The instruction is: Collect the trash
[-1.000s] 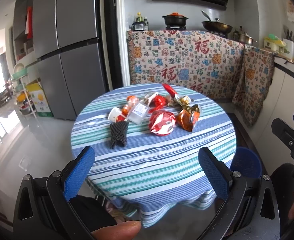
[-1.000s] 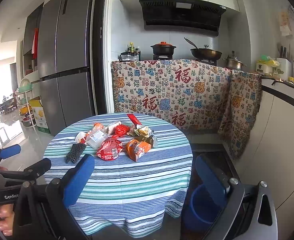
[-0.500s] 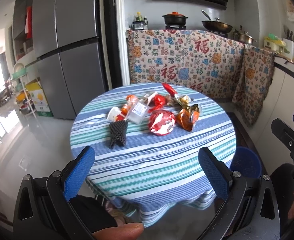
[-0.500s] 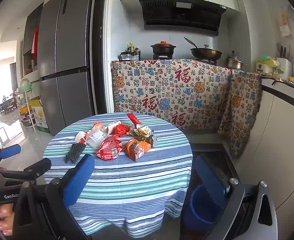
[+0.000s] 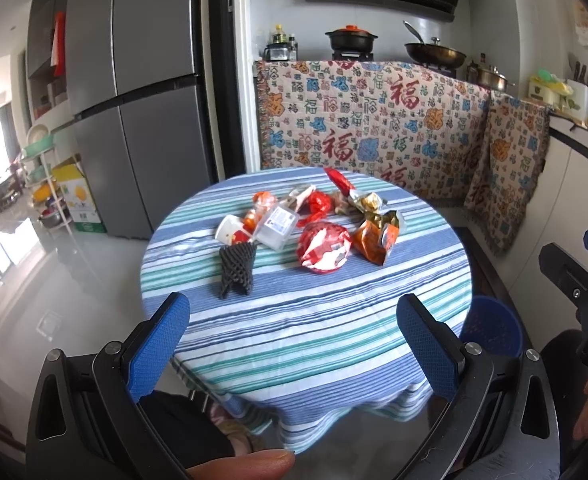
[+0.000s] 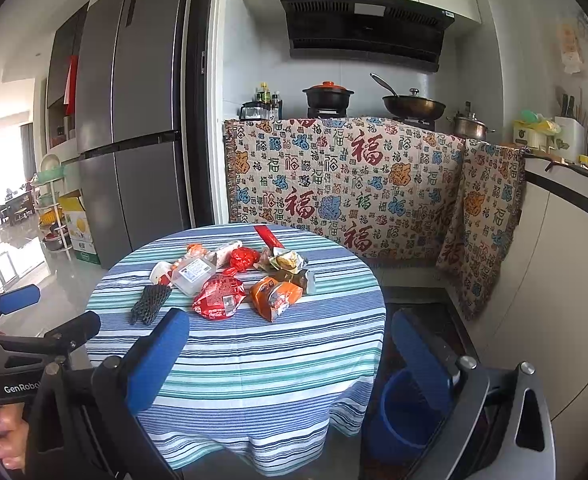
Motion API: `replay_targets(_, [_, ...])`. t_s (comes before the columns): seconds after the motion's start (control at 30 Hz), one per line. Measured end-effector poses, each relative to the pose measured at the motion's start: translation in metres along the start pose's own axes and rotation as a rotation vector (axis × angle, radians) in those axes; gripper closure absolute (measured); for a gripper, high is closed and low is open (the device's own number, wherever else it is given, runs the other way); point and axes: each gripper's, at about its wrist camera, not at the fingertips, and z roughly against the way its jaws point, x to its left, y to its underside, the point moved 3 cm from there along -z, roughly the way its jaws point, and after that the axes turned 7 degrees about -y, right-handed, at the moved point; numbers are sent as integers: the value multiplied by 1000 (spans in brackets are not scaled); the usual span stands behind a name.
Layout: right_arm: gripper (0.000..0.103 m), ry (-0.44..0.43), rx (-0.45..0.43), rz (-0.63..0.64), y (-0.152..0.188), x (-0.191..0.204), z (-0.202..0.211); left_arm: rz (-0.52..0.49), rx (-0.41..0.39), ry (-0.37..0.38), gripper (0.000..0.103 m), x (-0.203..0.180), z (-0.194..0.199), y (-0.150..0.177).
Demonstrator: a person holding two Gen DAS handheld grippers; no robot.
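A pile of trash lies on the far half of a round striped table (image 5: 313, 320) (image 6: 254, 360): a black foam net (image 5: 236, 268) (image 6: 150, 302), a clear plastic box (image 5: 276, 226) (image 6: 193, 274), a red packet (image 5: 323, 246) (image 6: 218, 296), an orange wrapper (image 5: 375, 236) (image 6: 278, 296) and several smaller wrappers. A blue bin (image 5: 489, 328) (image 6: 405, 412) stands on the floor to the table's right. My left gripper (image 5: 294, 332) is open and empty, short of the table's near edge. My right gripper (image 6: 290, 352) is open and empty, also short of the table.
A grey fridge (image 5: 134, 80) stands behind the table on the left. A cloth-covered counter (image 6: 353, 184) with pots runs along the back and right. A white cabinet (image 6: 565, 280) is on the right, beside the bin. A shelf rack (image 5: 46, 184) stands far left.
Both grippers have barely moved; the left view has shifted very slightly. Nothing on the table has moved.
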Motion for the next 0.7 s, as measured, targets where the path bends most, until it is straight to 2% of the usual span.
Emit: replay_targets(0.7, [0,0,4,4,3,4,-3,8,8,3,0,2,-3,2])
